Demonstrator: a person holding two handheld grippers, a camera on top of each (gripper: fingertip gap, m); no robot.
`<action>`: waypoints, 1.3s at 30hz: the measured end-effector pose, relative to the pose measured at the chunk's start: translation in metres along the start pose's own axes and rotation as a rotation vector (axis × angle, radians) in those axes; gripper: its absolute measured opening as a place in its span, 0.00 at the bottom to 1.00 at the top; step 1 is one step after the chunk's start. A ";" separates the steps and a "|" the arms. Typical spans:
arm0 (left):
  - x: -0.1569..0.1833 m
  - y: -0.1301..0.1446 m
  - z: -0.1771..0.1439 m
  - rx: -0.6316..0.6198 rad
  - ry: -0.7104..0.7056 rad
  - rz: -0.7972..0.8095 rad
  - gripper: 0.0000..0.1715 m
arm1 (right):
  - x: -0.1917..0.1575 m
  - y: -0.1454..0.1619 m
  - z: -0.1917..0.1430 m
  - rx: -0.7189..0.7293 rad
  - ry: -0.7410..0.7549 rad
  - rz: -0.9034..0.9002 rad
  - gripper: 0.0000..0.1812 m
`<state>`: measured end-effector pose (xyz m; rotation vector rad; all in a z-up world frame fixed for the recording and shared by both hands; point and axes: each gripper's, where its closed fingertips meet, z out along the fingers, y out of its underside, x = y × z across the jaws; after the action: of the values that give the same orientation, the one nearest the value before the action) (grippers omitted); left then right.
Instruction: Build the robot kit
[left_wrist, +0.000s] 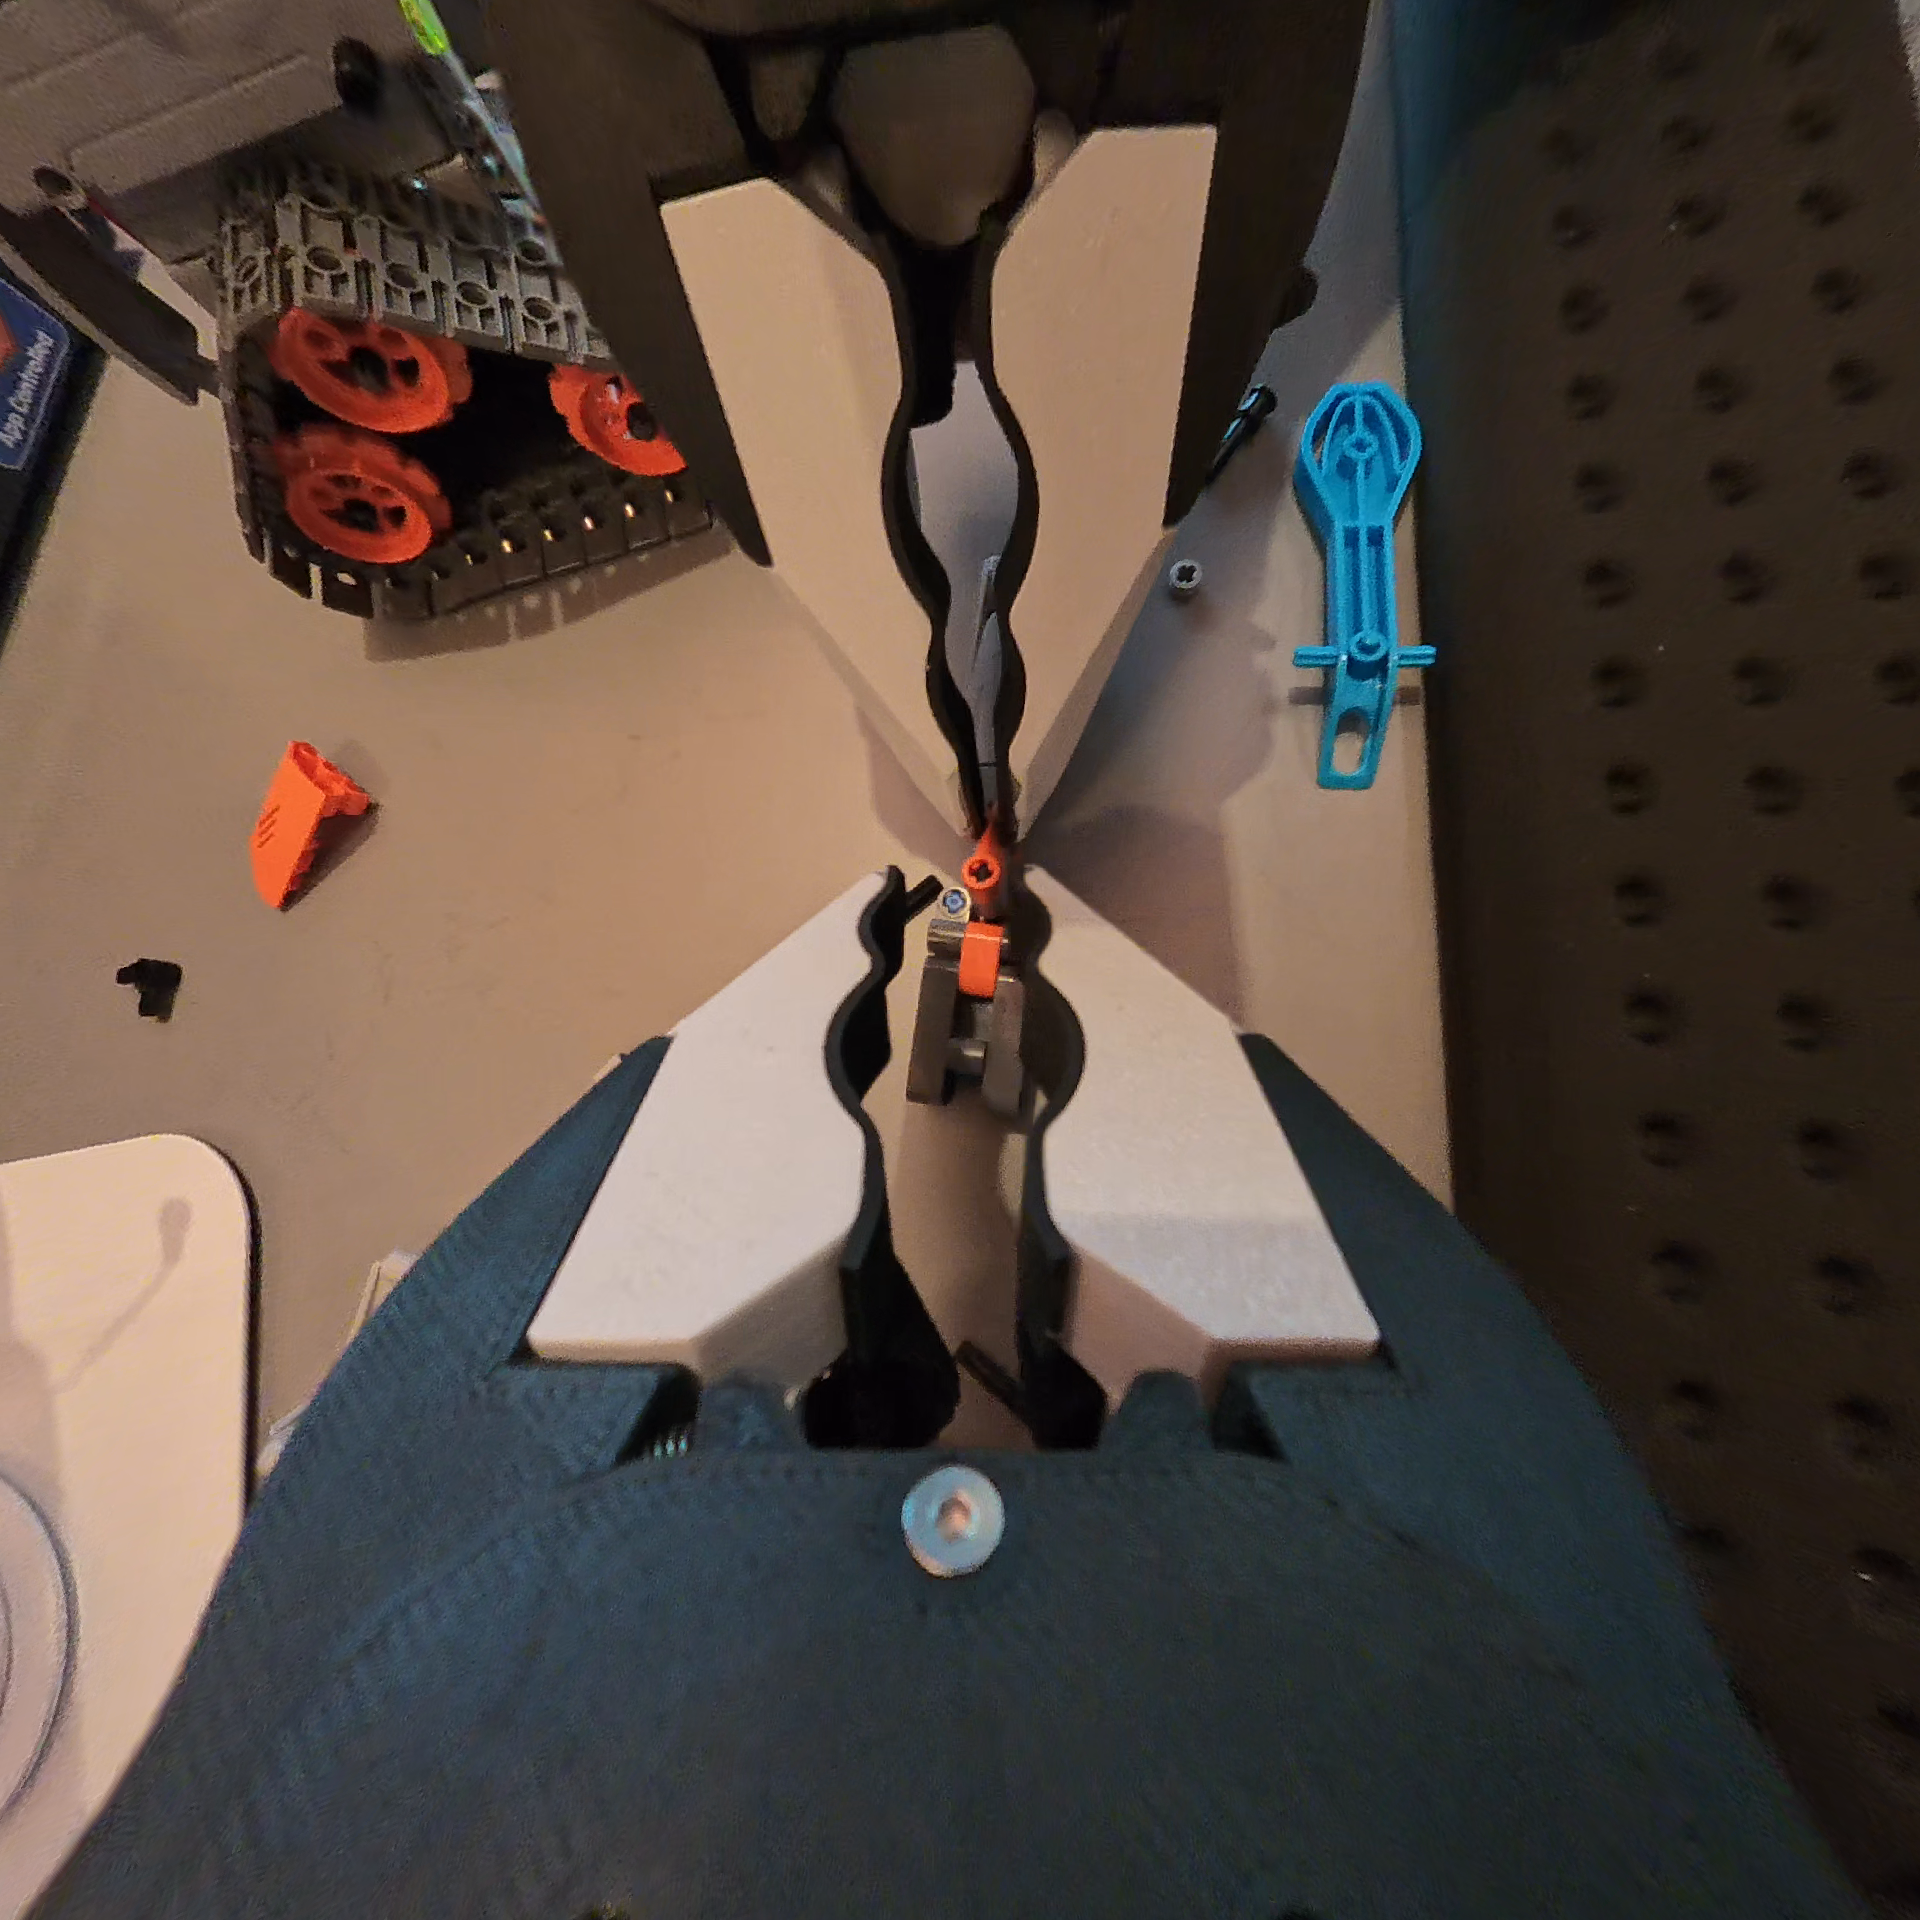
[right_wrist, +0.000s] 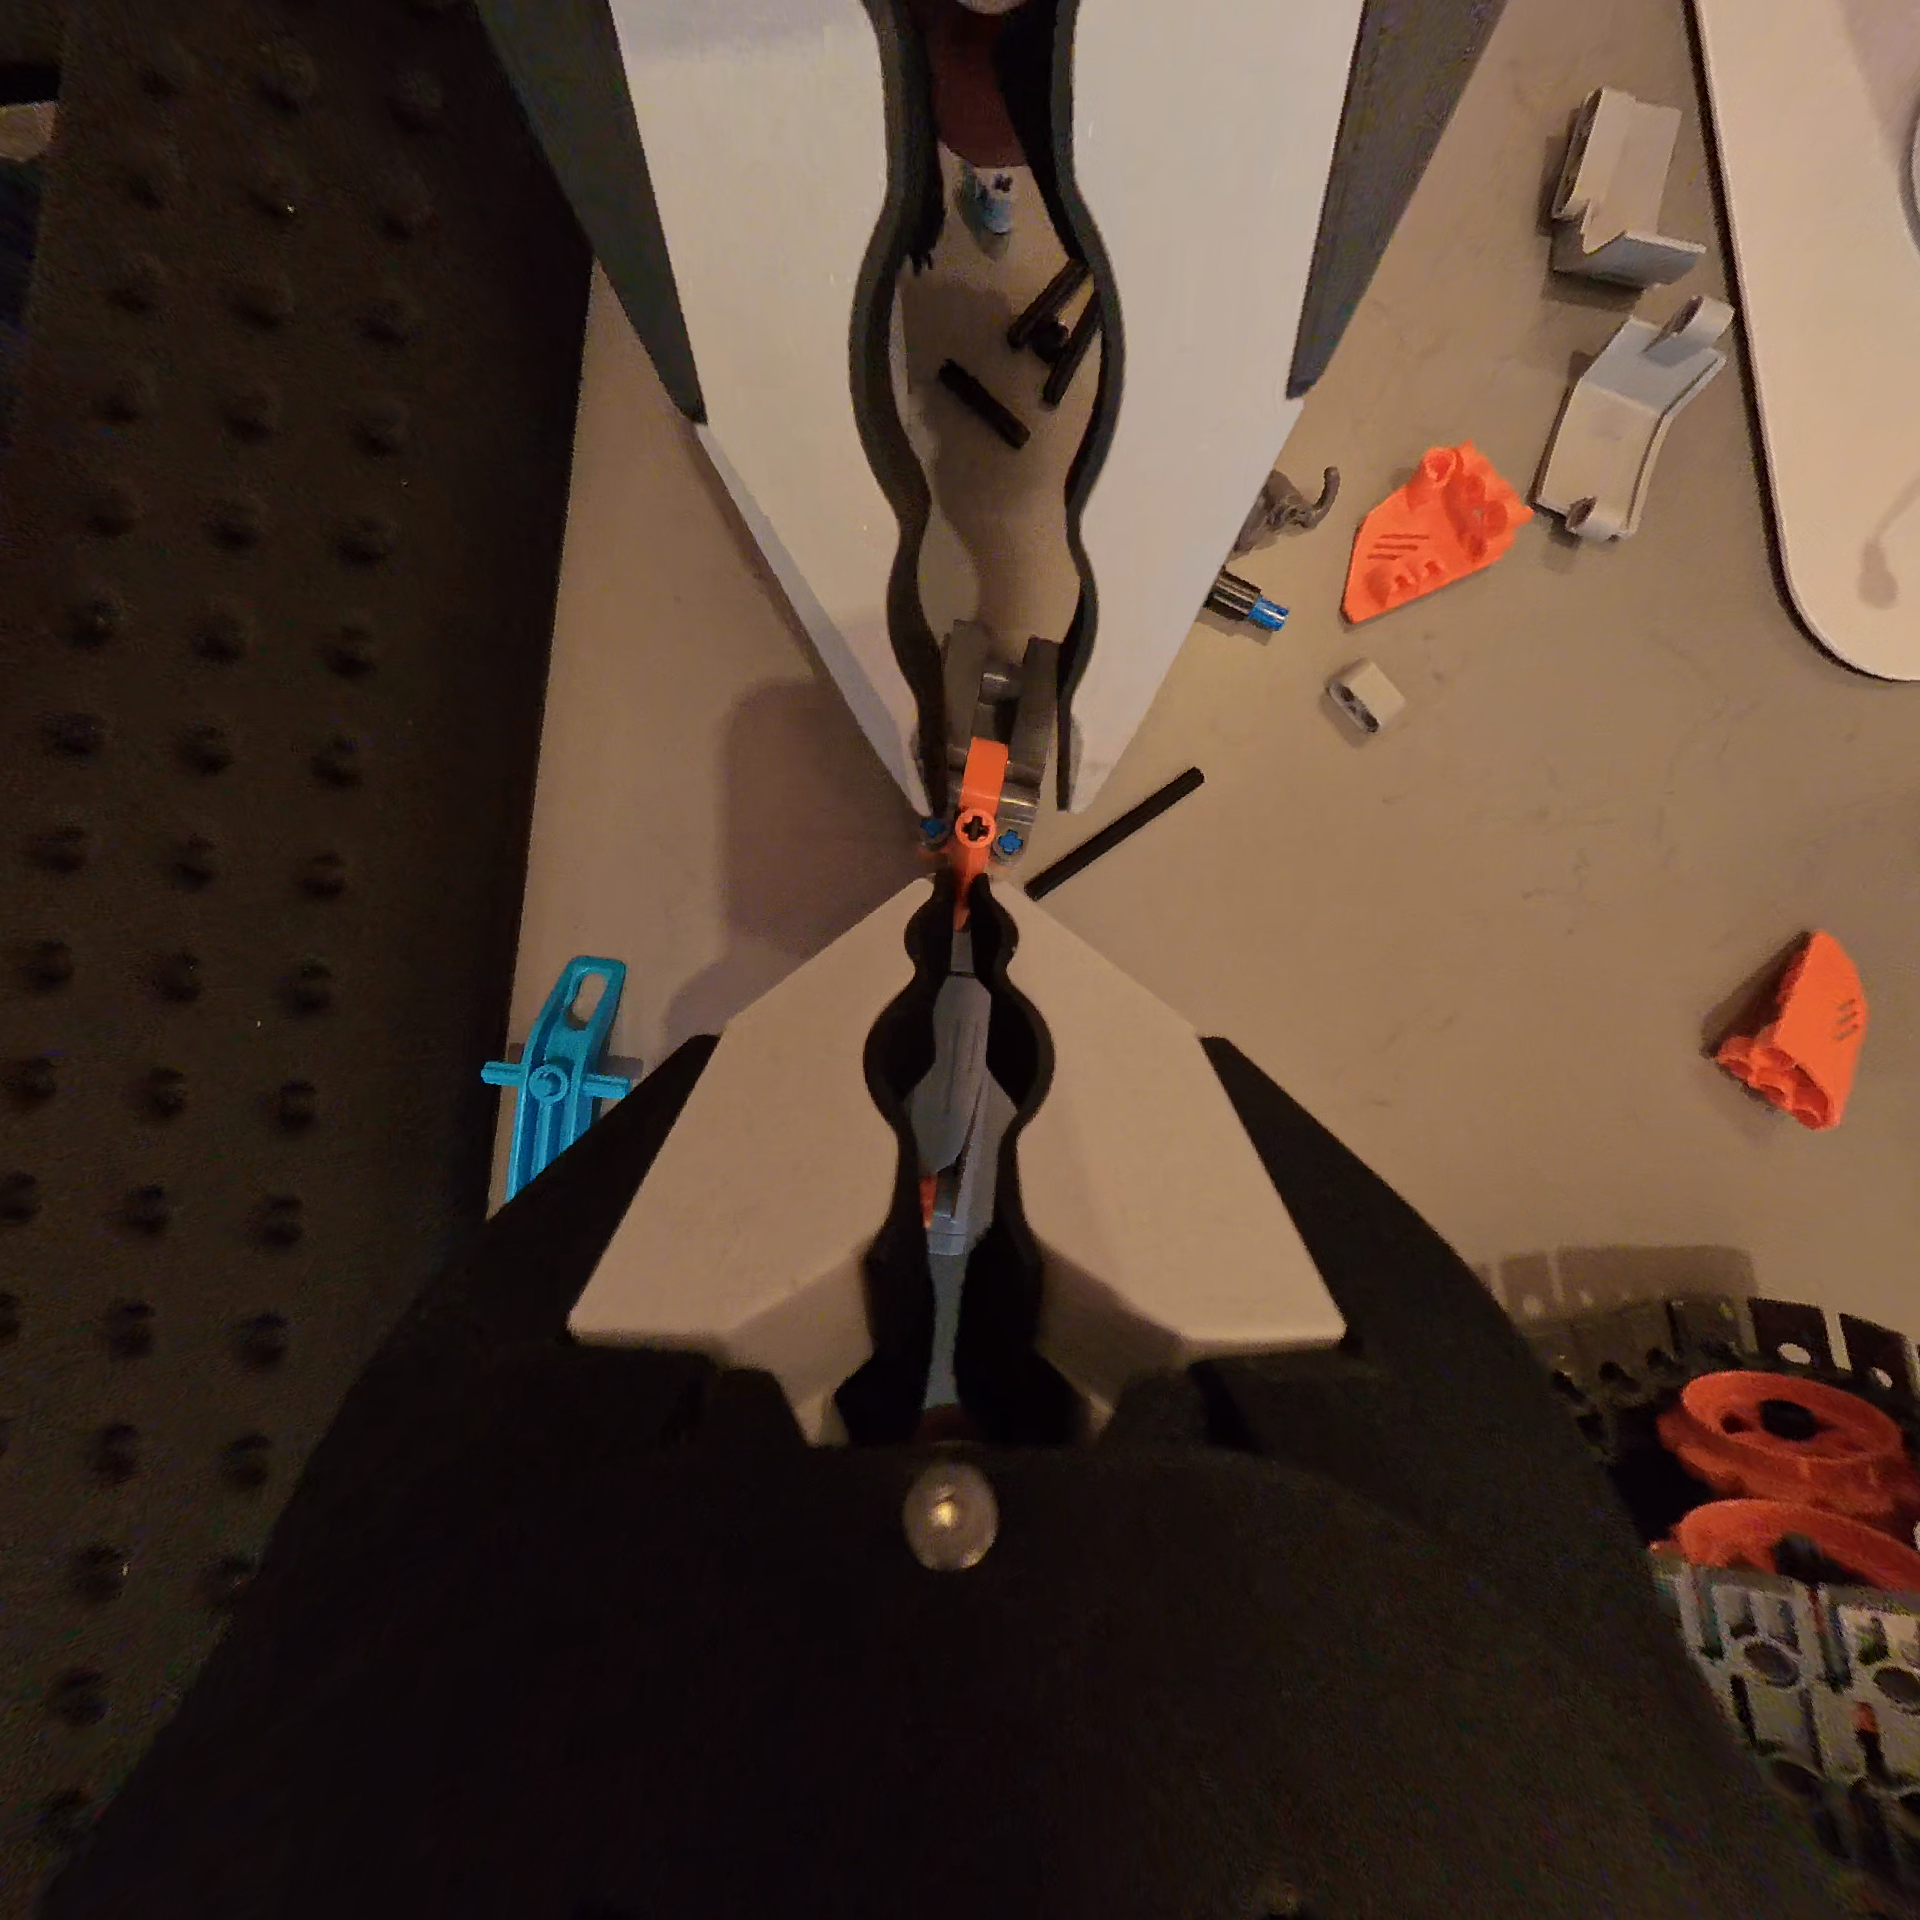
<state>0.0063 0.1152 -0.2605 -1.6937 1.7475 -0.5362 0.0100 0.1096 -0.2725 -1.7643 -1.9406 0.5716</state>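
Tip to tip over the table: both tongs clamped on small brick pieces.

Left tongs (left_wrist: 961, 935) grip the grey hinge block (left_wrist: 966, 1023) at 6 o'clock; right tongs (right_wrist: 961, 925) pinch the grey-and-orange piece (right_wrist: 958, 1081), its orange connector (right_wrist: 977, 828) meeting the block. We judge a skewed push could pop either piece loose. Tracked vehicle (left_wrist: 416, 416) crowds 10 o'clock, blue tool (left_wrist: 1356, 582) and studded mat (left_wrist: 1714, 727) hem 2 o'clock.

A hobby or toy-building desk, it seems. Loose plastic building pieces lie scattered on a beige tabletop (right_wrist: 1455, 935), beside a tracked toy vehicle (left_wrist: 416, 436) and a dark studded mat (left_wrist: 1714, 831).
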 end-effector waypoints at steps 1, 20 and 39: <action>0.002 0.001 0.002 -0.005 0.016 0.001 0.07 | 0.000 0.000 0.000 -0.010 0.000 -0.004 0.00; 0.006 0.007 0.008 0.080 0.046 -0.060 0.03 | -0.001 0.001 0.004 -0.180 -0.069 -0.085 0.00; 0.004 0.003 0.002 0.131 0.037 -0.076 0.02 | 0.000 -0.001 0.007 -0.250 -0.110 -0.108 0.00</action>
<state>0.0056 0.1123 -0.2648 -1.6729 1.6409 -0.7052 0.0051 0.1099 -0.2776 -1.7917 -2.2520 0.4115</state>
